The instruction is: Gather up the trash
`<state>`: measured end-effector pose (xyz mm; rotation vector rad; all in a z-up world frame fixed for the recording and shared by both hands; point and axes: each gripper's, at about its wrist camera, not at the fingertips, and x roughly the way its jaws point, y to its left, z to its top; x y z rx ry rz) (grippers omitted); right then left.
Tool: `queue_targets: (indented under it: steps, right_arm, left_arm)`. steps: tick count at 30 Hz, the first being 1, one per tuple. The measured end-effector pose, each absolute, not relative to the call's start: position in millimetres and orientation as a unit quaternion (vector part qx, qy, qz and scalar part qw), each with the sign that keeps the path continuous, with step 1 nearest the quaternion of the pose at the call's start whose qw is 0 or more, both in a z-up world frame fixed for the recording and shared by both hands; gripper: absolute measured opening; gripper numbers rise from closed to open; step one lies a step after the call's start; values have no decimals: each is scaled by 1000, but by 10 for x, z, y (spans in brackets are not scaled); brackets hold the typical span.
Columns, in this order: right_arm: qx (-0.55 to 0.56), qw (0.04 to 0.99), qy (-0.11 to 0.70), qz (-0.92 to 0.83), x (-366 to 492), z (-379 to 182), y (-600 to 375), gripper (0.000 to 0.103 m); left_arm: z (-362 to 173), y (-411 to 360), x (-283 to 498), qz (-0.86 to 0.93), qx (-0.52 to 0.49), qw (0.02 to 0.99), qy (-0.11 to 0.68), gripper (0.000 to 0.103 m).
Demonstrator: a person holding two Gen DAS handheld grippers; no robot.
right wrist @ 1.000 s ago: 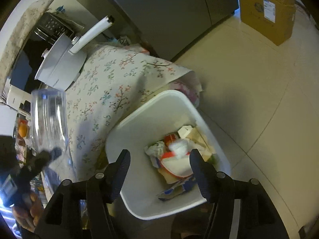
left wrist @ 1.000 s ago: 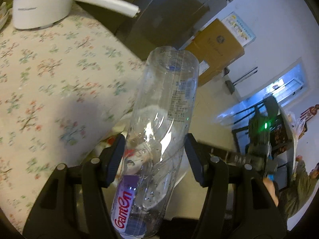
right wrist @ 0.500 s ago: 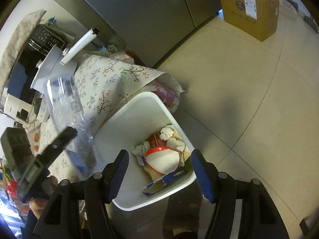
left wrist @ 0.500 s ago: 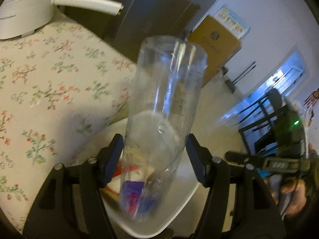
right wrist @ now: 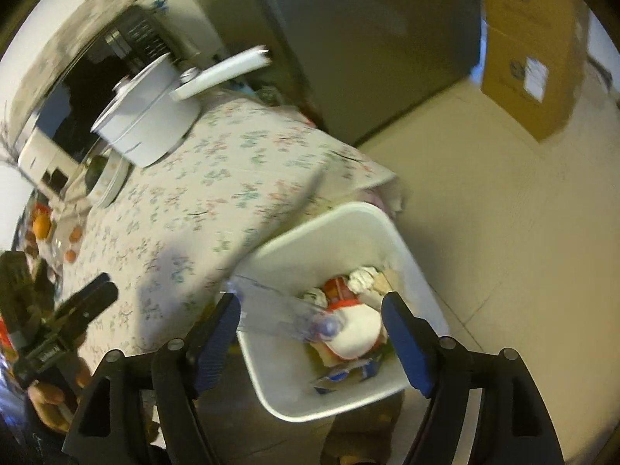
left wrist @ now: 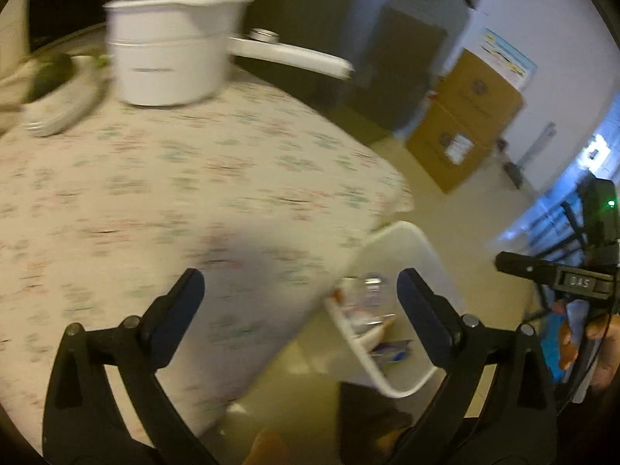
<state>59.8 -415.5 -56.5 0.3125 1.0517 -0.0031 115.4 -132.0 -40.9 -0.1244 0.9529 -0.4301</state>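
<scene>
A: Where's the bottle (right wrist: 283, 316)?

B: In the bin (right wrist: 271, 356), lying slanted on the left side, cap end down against the red-and-white cup (right wrist: 354, 327) and the other trash. The bin stands on the floor at the near right corner of the table (right wrist: 186, 209).

A: And the left gripper (left wrist: 298, 306)?

B: Its jaws have just been opening and now stand wide apart with nothing between them, above the table's edge and the bin.

A: The right gripper (right wrist: 312, 331)?

B: Also just been opening, jaws apart and clamping nothing, over the bin. A white pot (left wrist: 170, 50) sits at the table's far end.
</scene>
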Motion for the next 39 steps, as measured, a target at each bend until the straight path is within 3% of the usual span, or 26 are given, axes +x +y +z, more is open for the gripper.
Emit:
queue_targets:
  steps: [14, 25, 39]
  right_arm:
    - [21, 876, 474, 89, 991, -288, -2236, 99]
    - [-44, 867, 473, 154, 1082, -394, -1126, 100]
    - [-63, 862, 477, 163, 1089, -459, -855, 100]
  left_arm:
    - [-188, 412, 865, -36, -88, 897, 432, 102]
    - [-258, 1139, 637, 21, -119, 887, 445, 102]
    - [-285, 1271, 585, 24, -132, 880, 456, 102]
